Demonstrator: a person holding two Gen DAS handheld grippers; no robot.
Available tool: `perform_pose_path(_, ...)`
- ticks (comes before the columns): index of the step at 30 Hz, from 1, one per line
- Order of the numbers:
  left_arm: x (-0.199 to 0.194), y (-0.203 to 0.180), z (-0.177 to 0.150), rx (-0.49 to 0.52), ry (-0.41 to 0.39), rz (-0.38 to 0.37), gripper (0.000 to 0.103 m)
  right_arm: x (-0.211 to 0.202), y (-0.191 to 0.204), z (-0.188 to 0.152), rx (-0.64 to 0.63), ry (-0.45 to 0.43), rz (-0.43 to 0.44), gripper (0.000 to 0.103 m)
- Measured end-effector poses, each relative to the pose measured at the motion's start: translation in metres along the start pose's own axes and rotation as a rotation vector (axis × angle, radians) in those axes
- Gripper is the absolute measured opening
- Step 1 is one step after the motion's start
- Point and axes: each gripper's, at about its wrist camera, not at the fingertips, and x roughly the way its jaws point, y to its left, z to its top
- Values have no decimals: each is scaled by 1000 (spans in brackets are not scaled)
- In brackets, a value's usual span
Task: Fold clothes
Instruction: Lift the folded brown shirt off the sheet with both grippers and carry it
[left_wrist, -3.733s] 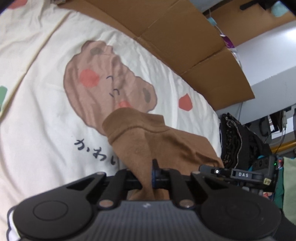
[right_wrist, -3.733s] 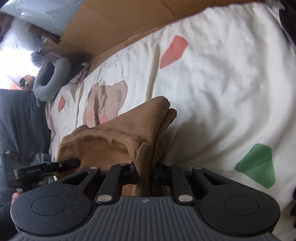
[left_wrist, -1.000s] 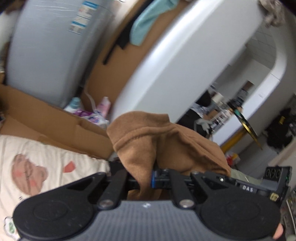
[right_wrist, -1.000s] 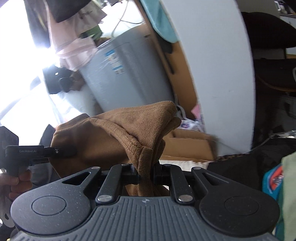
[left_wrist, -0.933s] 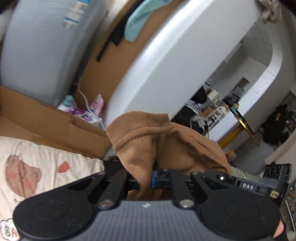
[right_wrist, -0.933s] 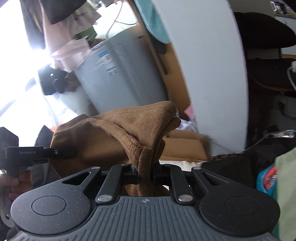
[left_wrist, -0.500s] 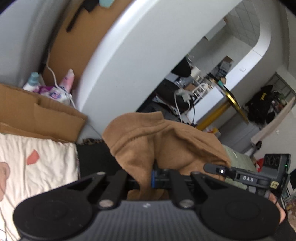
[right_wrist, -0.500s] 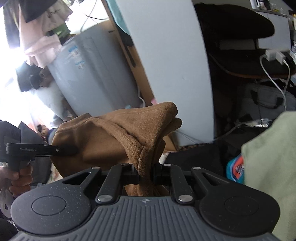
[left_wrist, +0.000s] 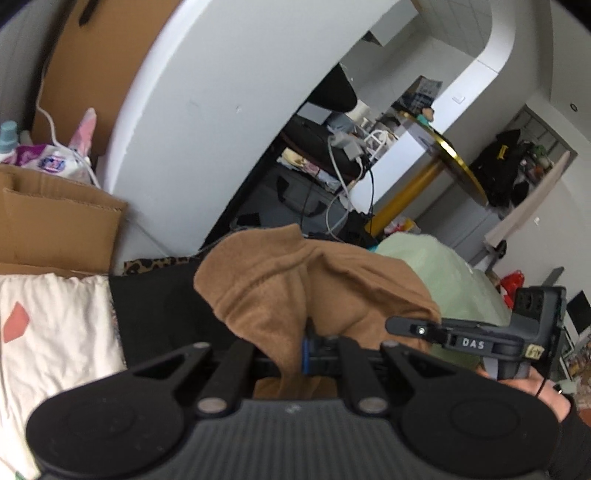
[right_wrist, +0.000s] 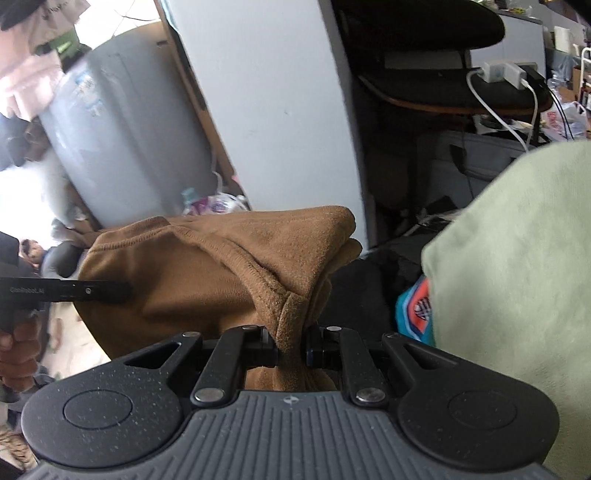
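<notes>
Brown garment (left_wrist: 280, 295), bunched and raised in the air, stretched between two tools. Left tool (left_wrist: 303, 354) clenched on one gathered fold of it; right tool (right_wrist: 291, 349) clenched on another fold at the seam. Garment hangs above black clothing (left_wrist: 159, 306) lying past the edge of the bed's cream printed sheet (left_wrist: 55, 325). Pale green fabric (right_wrist: 517, 280) lies just beside it on the right. White wall panel (left_wrist: 207, 96) and cardboard (left_wrist: 55, 218) stand behind.
</notes>
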Motion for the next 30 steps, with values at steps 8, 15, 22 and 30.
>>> perform_pose_path(8, 49, 35, -16, 8, 17, -31, 6, 49, -26, -26, 17, -6, -52, 12)
perform_pose_path(15, 80, 67, -23, -14, 15, -41, 6, 86, -38, -46, 22, 19, -86, 12)
perform_pose_path(22, 92, 83, -24, -28, 0, -33, 6, 100, -40, -47, 13, 17, -98, 12)
perform_pose_path(30, 97, 102, -10, -20, -17, 2, 6, 114, -38, -35, -22, 2, -93, 12)
